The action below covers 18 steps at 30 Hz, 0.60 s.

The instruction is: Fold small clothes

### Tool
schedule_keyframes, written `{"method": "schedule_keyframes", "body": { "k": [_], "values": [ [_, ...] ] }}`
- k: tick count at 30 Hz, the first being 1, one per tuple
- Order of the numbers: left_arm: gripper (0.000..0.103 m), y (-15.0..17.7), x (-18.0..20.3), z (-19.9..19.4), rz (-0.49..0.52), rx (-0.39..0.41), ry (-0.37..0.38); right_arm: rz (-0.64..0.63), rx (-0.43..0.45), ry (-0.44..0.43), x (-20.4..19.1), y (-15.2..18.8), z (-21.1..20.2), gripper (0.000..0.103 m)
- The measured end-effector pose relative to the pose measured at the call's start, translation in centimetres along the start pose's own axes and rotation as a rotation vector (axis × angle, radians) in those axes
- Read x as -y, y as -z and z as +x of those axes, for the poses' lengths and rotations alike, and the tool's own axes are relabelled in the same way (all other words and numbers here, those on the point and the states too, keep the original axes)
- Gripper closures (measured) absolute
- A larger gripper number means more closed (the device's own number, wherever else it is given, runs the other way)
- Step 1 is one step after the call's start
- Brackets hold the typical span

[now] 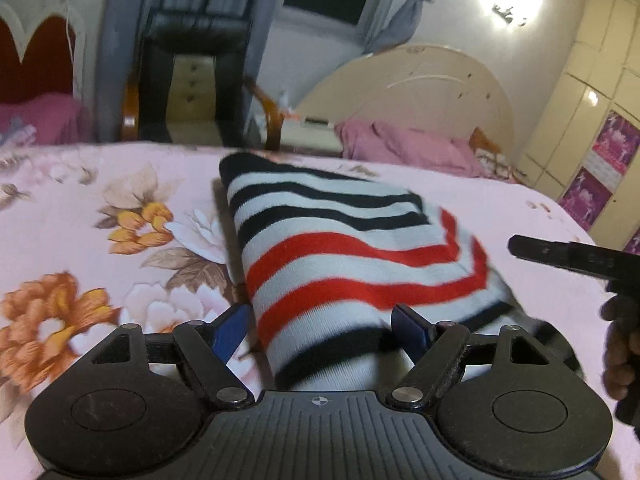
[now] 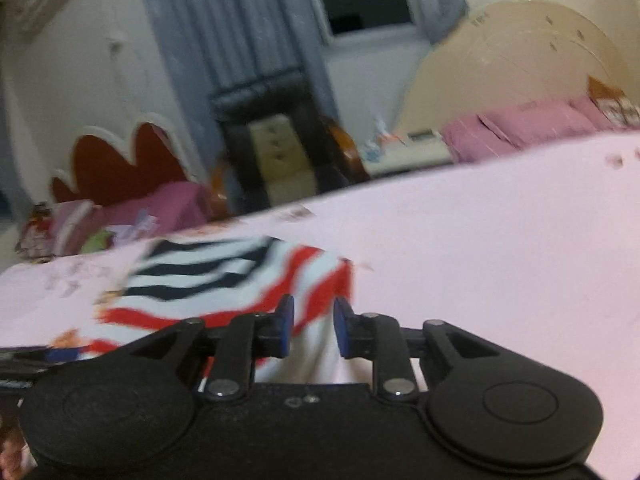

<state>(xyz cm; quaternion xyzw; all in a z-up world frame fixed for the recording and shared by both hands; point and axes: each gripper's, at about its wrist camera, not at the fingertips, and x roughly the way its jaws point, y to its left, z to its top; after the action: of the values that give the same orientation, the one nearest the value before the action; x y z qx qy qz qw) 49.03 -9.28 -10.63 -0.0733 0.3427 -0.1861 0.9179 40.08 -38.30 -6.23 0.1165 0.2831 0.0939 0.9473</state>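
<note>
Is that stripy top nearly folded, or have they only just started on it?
Well along, it seems. The striped top already lies as a compact folded bundle on the floral sheet. In hand: the left gripper has its jaws wide open around the near end of the bundle, and the right gripper has narrow jaws with cloth between them, not clearly pinched. Left: perhaps a final tuck or setting it aside.

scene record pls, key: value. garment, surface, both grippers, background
garment: striped garment, black, white and red bands, folded into a compact bundle
surface: pink floral bedsheet, garment lying on it
left gripper: jaws wide apart, garment between the blue pads, pads not pressing it
right gripper: jaws narrow with a gap, cloth behind the gap, no clear grip
background: black chair, cream headboard, grey curtains
image quality: motion blur, stronger in right wrist view
</note>
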Motion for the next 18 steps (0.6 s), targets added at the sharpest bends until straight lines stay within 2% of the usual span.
{"method": "schedule_keyframes", "body": {
  "k": [2, 5, 9, 12, 18],
  "values": [
    [0.024, 0.8, 0.3, -1.2, 0.022, 0.005, -0.009, -0.084, 0.006, -0.048, -1.7, 0.6, -2.3, 0.088],
    [0.024, 2.0, 0.2, -2.4, 0.018, 0.008, -0.019, -0.218, -0.025, -0.072, -4.0, 2.3, -3.9, 0.093],
    [0.024, 3.2, -0.2, -3.0, 0.005, -0.014, -0.022, -0.349, -0.083, -0.021, -5.3, 4.6, -4.1, 0.098],
    [0.024, 3.8, -0.2, -3.0, 0.017, -0.024, -0.033, -0.373, -0.111, 0.044, -5.0, 5.4, -3.5, 0.102],
    [0.024, 5.5, -0.5, -2.5, 0.009, -0.029, -0.046, -0.355, -0.158, 0.083, -4.1, 6.5, -2.6, 0.102]
  ]
}}
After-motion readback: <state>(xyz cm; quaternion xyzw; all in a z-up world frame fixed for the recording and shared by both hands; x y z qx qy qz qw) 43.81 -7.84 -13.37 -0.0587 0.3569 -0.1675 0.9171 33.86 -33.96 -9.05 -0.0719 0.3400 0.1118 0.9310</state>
